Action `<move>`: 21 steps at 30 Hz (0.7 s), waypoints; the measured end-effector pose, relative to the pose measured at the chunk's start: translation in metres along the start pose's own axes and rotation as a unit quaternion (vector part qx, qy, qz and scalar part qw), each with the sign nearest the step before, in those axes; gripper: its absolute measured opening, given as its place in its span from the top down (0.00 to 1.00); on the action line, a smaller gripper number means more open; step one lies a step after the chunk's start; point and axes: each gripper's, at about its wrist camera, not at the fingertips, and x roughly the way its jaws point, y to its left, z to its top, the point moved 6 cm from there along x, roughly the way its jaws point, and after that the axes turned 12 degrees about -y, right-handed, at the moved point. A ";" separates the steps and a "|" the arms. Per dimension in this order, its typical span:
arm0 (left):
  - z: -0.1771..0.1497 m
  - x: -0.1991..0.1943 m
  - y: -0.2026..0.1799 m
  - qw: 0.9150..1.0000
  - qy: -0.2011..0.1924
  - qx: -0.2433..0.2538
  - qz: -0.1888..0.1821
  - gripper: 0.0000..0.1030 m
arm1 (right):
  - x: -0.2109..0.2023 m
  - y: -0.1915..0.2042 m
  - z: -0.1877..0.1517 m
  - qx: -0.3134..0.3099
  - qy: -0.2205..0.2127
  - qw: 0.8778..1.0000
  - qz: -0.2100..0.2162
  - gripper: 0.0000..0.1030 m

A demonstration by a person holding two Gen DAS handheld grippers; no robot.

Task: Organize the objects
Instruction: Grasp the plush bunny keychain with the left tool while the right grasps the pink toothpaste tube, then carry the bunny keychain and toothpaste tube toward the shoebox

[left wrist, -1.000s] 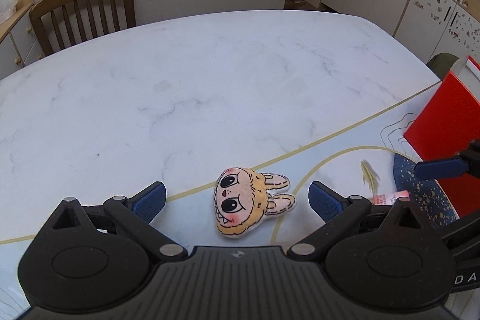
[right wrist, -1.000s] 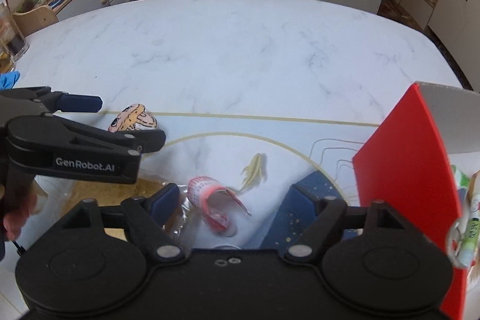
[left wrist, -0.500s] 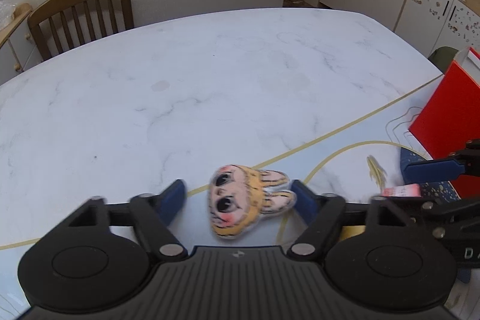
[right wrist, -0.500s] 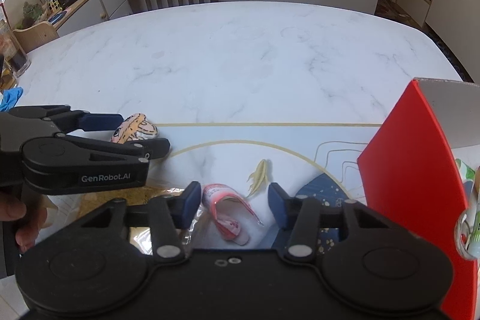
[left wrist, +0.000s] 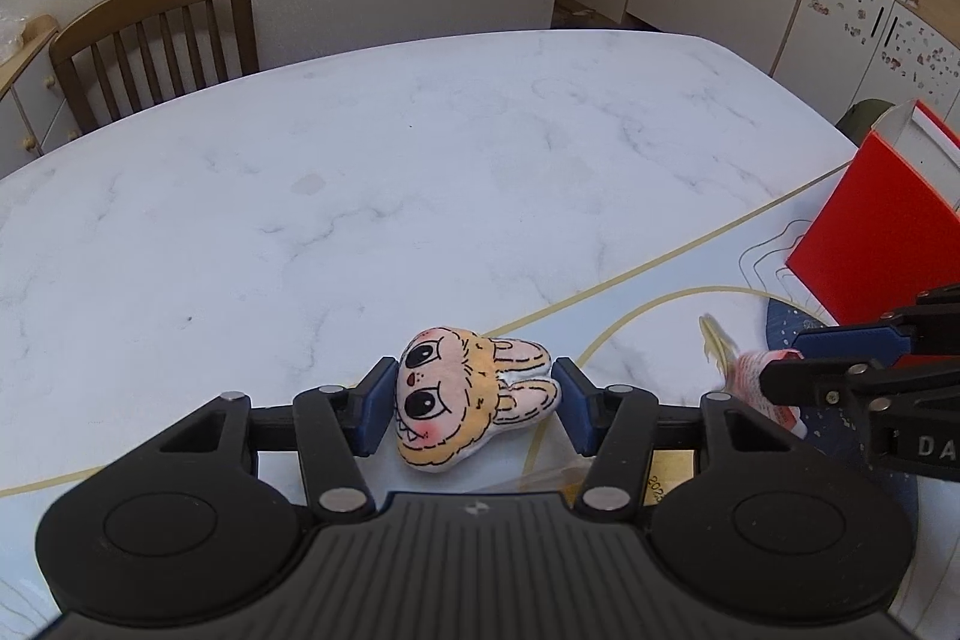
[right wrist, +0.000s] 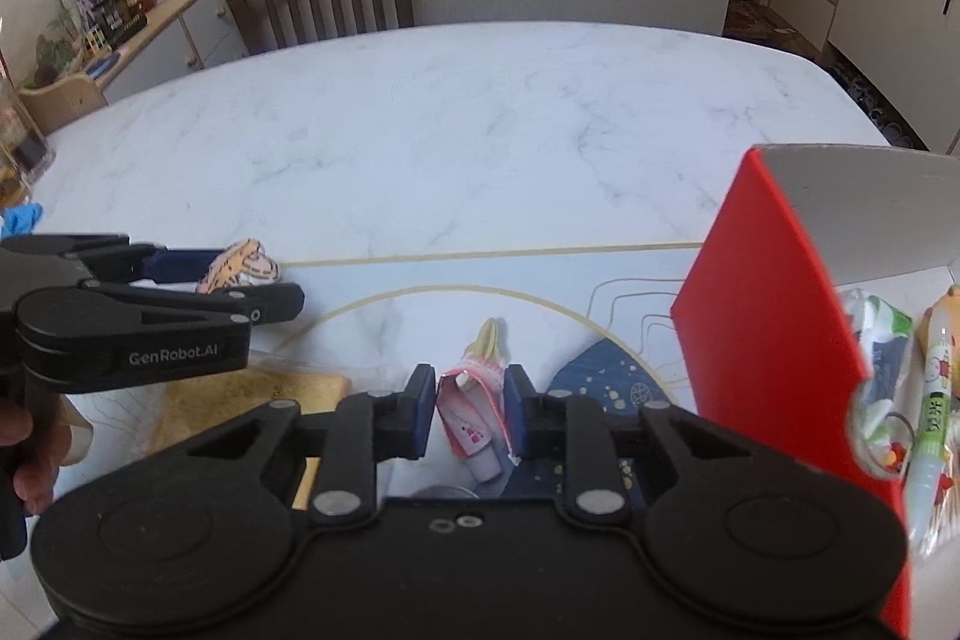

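A flat plush bunny-face toy (left wrist: 474, 400) lies on the marble table (left wrist: 420, 196), between the blue pads of my left gripper (left wrist: 474, 409). The jaws are closing, and both pads touch the toy's sides. In the right wrist view, the toy (right wrist: 240, 265) peeks out between the left gripper's fingers (right wrist: 264, 301). My right gripper (right wrist: 468, 412) is shut on a crumpled pink-and-white packet (right wrist: 471, 412), held just above the mat. From the left wrist view the packet (left wrist: 756, 370) shows at the right gripper's fingertips (left wrist: 804, 340).
An open red box (right wrist: 774, 328) stands at the right with a pen (right wrist: 927, 400) and small packs inside. A yellowish scrap (right wrist: 489, 337) and a dark blue patch (right wrist: 606, 382) lie ahead of the right gripper. A wooden chair (left wrist: 156, 34) stands at the far edge. A hand (right wrist: 24, 454) holds the left gripper.
Both grippers went from wide open to closed in. The left pads came up against the plush toy. The right pads shut on the pink packet, which now stands more upright.
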 end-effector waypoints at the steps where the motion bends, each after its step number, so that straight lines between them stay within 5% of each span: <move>1: 0.001 -0.002 0.000 1.000 0.001 -0.002 0.000 0.47 | -0.004 0.000 0.002 0.003 -0.004 1.000 0.003 0.78; 8: 0.006 -0.029 -0.008 1.000 0.000 0.003 -0.018 0.47 | -0.032 -0.003 0.014 0.005 -0.026 0.999 0.022 0.79; 21: -0.008 -0.060 -0.012 1.000 0.007 -0.014 -0.026 0.47 | 0.002 0.003 -0.010 -0.071 0.036 0.997 0.016 0.67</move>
